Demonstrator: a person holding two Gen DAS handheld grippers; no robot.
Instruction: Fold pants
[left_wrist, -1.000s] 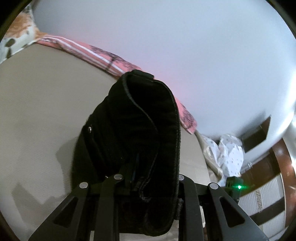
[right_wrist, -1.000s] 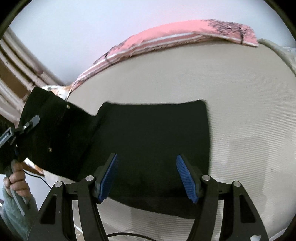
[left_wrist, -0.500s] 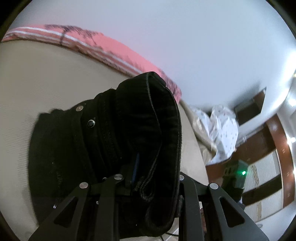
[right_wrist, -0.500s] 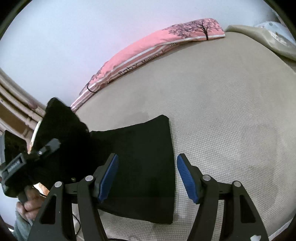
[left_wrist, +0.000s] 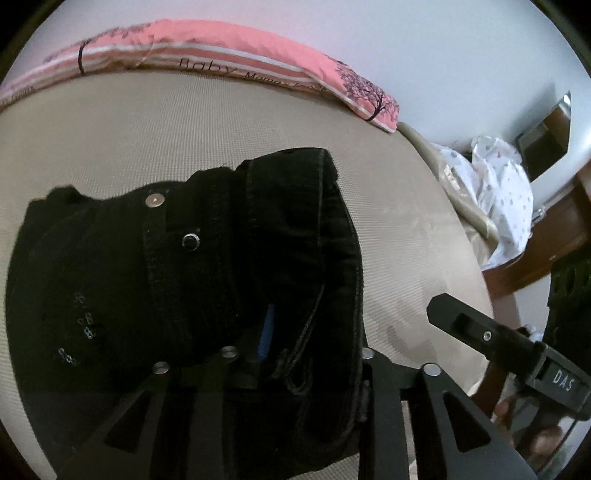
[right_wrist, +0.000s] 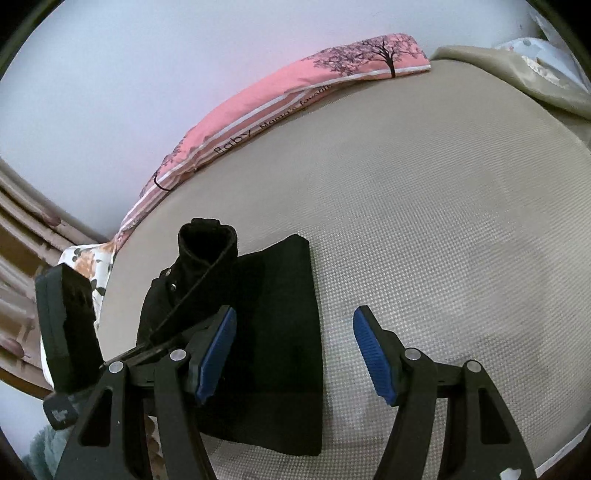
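Two tongs (right_wrist: 291, 350), right spread (empty), left (left_wrist: 295, 354) loosening on pants (left_wrist: 184, 277), bare mattress (right_wrist: 443, 221) beyond fold edge

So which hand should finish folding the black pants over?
Left, probably. The left tool has the pants' waistband end between its fingers, its jaws having just been opening, already over the flat part. The right tool is open and empty beside them.

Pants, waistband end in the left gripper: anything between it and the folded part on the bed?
Nothing visible. The waistband hangs from the left gripper, whose jaws have just been opening, right beside the folded part. The right gripper is open above the folded part's right edge.
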